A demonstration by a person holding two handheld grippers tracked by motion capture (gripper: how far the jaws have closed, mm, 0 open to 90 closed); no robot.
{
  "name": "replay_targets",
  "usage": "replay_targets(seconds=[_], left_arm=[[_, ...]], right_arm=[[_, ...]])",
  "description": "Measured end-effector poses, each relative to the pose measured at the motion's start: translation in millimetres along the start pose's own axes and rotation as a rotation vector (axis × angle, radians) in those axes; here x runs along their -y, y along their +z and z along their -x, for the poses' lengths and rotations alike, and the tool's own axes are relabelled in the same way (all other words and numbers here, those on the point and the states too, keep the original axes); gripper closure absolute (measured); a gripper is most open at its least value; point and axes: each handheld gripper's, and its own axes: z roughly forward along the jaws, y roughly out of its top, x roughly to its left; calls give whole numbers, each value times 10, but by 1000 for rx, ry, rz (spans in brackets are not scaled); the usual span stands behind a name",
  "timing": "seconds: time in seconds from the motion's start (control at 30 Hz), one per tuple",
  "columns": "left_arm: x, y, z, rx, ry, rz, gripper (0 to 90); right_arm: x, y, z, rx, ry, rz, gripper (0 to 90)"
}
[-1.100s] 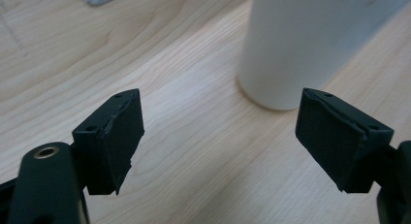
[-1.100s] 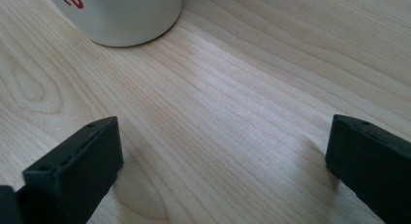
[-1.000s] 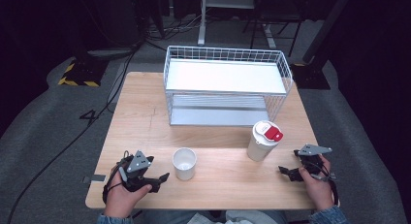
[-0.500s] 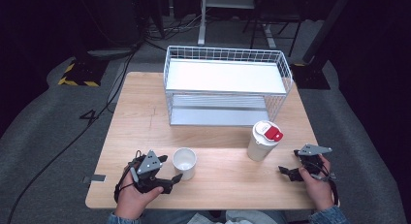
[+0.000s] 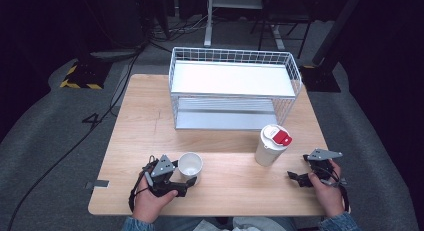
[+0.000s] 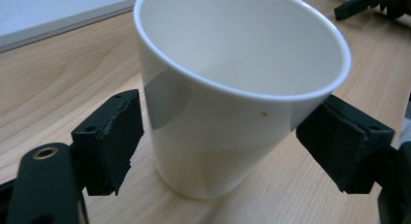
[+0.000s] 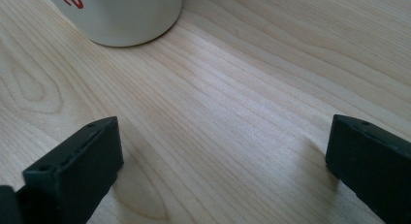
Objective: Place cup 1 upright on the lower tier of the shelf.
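Bottom left of the high view, the left gripper (image 5: 187, 183) straddles the white cup (image 5: 190, 166), jaws spread, pads not quite touching. Bottom right, the right gripper (image 5: 295, 177) gapes over bare table (image 5: 235, 191). Beyond: lidded tumbler (image 5: 271, 144), then wire rack (image 5: 232, 91).

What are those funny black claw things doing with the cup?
A person sits at a light wooden table with a gripper in each hand. The left gripper has its black jaws around an empty white paper cup, one on each side, not squeezing it. The right gripper rests open on the table near a white lidded cup with a red tab. A white wire shelf rack stands behind.
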Motion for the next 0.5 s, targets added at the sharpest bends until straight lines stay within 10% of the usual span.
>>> replay_targets(seconds=[0.5], left_arm=[[34, 59, 16, -25, 27, 22, 211]], right_arm=[[0, 0, 0, 0, 0, 0, 0]])
